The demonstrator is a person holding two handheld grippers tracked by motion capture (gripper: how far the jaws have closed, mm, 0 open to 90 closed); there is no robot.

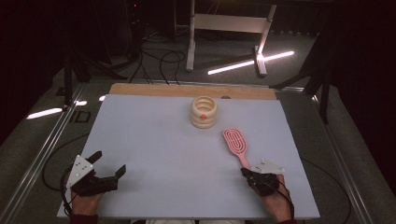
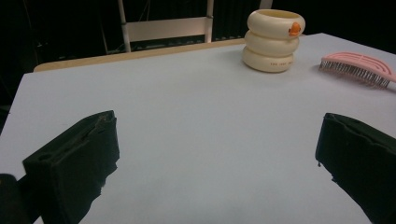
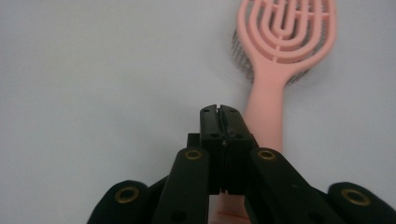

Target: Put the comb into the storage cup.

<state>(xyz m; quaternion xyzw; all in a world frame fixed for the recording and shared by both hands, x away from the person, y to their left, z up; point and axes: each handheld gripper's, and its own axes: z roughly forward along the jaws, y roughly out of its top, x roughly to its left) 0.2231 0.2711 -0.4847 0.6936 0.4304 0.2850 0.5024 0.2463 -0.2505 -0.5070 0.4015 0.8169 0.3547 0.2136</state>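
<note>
Item 1, surface (image 1: 154,154): I see a pale grey-blue sheet over a wooden board, the wood showing as a strip along the far edge.

Item 2, cup (image 1: 204,112): cream, built as three stacked rings, open at the top, with a small orange mark on its upper ring. It stands upright near the far edge of the surface, about midway across. I take it as my landmark. In the left gripper view the cup (image 2: 273,40) sits at upper right, small lettering on its lowest ring too fine for me to read.

Item 3, brush (image 1: 236,146): pink, a vented oval head on a straight handle. It lies flat, nearer me than the cup and to its right, apart from it. The head points toward the cup's side, the handle runs back toward my right hand. In the left gripper view the brush (image 2: 359,68) shows bristles down; in the right gripper view the brush (image 3: 280,60) lies straight ahead.

Item 4, left tool (image 1: 110,164): far to the left of the cup and much nearer me, jaws wide apart, nothing between them, clear of the brush.

Item 5, right tool (image 1: 250,175): at the brush's handle end, nearer me than the cup and to its right. Its jaws are pressed together, with the handle passing just beside or under them; I cannot tell whether they touch it.
</note>
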